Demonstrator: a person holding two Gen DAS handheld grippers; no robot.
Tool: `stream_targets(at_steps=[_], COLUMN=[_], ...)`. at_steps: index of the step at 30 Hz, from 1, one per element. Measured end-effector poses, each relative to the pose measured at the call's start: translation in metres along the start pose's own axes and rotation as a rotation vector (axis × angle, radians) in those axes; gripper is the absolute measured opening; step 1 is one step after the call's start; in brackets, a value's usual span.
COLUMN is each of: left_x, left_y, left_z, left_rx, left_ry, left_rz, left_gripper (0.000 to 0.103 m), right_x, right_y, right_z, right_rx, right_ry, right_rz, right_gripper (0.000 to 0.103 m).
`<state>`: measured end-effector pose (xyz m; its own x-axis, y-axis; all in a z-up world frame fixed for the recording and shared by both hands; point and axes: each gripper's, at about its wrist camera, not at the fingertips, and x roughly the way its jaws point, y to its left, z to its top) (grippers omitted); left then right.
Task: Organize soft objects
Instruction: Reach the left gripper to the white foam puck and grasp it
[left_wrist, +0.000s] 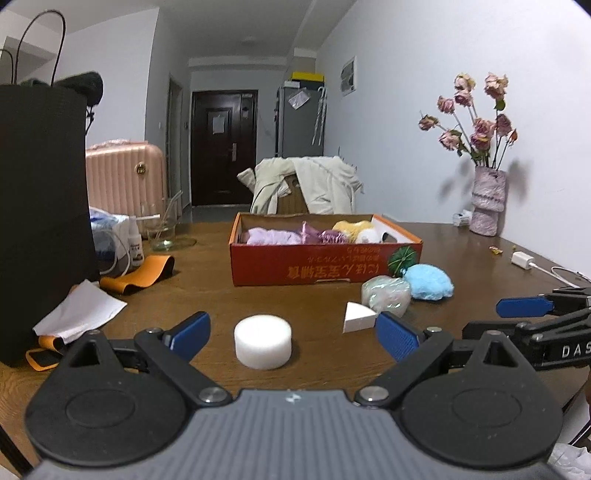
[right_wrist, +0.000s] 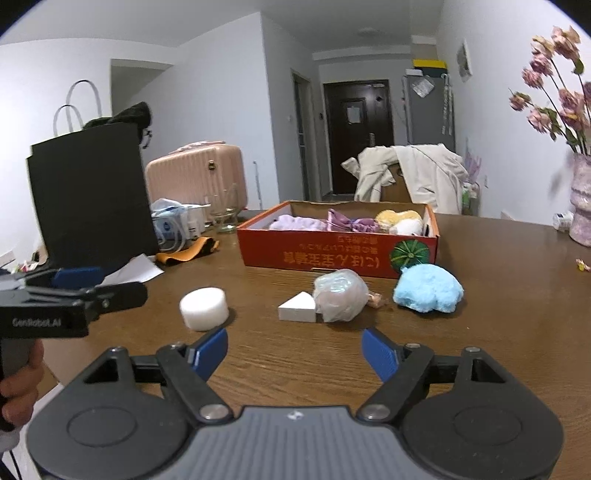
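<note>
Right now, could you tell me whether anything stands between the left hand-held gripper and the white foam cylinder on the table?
Nothing visible does. The left hand-held gripper is open, and the white foam cylinder sits on bare table just ahead, between its fingers. The white foam wedge lies off to the right, clear of that path.

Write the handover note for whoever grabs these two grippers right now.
Left gripper: open, empty, white foam cylinder just ahead between its fingers, not gripped.
Right gripper: open, empty, aimed toward the white foam wedge and clear bagged bundle.
Done: orange box already holds purple, yellow and white soft pieces.
Left: cylinder, wedge, bagged bundle and blue fluffy item are on the wooden table, in front of the box. Likely all go in the box.
</note>
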<state>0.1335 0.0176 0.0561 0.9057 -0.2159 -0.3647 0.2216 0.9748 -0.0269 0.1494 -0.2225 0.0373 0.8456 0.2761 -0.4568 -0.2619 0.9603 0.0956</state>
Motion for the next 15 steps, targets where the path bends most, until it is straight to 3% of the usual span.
stream_targets(at_steps=[7, 15], left_x=[0.034, 0.084], left_y=[0.009, 0.025], left_z=[-0.001, -0.002], left_rx=[-0.016, -0.059], left_ry=[0.077, 0.171], left_rz=[0.015, 0.037], left_gripper=[0.096, 0.087], right_x=[0.027, 0.072], right_y=[-0.015, -0.022], right_z=[0.004, 0.019], right_rx=[0.042, 0.041], right_ry=[0.039, 0.060], right_rz=[-0.027, -0.037], right_gripper=[0.074, 0.073])
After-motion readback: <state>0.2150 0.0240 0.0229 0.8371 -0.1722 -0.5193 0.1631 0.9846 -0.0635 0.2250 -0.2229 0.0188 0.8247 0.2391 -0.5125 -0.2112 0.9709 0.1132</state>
